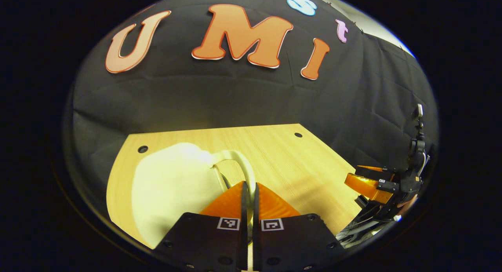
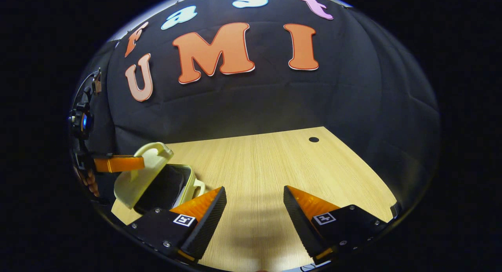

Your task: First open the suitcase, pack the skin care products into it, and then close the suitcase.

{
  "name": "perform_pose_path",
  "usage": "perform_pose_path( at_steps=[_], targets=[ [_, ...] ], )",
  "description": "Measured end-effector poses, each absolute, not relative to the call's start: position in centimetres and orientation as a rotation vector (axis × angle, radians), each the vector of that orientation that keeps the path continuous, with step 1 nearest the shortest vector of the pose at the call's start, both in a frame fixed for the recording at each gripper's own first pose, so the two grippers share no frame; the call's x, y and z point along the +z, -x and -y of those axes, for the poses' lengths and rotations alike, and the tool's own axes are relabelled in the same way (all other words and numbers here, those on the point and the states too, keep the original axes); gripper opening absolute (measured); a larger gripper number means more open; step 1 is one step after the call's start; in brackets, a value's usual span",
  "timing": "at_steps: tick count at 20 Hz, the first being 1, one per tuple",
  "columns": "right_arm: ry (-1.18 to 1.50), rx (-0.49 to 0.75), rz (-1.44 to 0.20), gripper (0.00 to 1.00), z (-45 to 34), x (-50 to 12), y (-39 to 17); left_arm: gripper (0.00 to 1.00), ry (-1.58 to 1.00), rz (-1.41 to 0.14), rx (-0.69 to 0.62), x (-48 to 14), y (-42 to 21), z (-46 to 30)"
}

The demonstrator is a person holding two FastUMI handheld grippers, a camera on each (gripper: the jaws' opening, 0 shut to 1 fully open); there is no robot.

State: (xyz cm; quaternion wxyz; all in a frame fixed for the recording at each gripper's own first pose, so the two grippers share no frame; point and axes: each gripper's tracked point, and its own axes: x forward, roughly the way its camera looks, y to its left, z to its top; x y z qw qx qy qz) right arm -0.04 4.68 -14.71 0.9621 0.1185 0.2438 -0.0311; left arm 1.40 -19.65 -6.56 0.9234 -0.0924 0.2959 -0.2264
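Cream plastic tells most of the story: the left gripper (image 1: 249,193) has its fingers pressed together on the thin curved handle (image 1: 245,166) of the suitcase lid (image 1: 172,189), which fills the space just ahead and to the left of its tips. Seen from the right gripper view, that lid (image 2: 143,174) stands tilted up off the suitcase (image 2: 172,185), with the dark lining of the base showing beneath it, so I judge the opening step to be under way or nearly finished. The right gripper (image 2: 255,203) hangs with its fingers spread wide and nothing between them, over bare wood-grain tabletop (image 2: 274,162), the suitcase just to its left. Beyond it the tabletop runs to the black cloth wall (image 2: 353,107). No skin care products can be picked out, so packing and closing appear to be left entirely.
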Motion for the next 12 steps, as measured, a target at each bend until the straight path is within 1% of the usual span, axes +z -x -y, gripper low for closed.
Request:
perform_pose_path(
  at_steps=[3, 5, 7, 10, 11, 12],
  targets=[
    [-0.239, -0.07, -0.488, 0.93, -4.5, -14.6, 0.2, 0.05, 0.14, -0.639, -0.465, -9.0, -1.7, 21.6],
    [-0.233, -0.071, -0.482, 0.94, -4.5, -14.5, 0.3, 0.05, 0.086, -0.65, -0.439, -10.3, -1.9, 22.7],
    [-0.227, -0.069, -0.469, 0.94, -4.5, -14.0, 0.4, 0.07, 0.043, -0.662, -0.428, -11.5, -1.6, 23.7],
    [-0.221, -0.075, -0.441, 0.93, -4.4, -12.7, 0.8, 0.16, 0.063, -0.68, -0.45, -12.7, -0.6, 24.9],
    [-0.224, -0.073, -0.434, 0.93, -4.6, -12.3, 0.7, 0.22, 0.087, -0.671, -0.462, -12.4, -0.3, 25.4],
    [-0.223, -0.075, -0.427, 0.94, -4.7, -12.0, 0.4, 0.27, 0.097, -0.661, -0.463, -11.9, -0.2, 25.5]
  ],
)
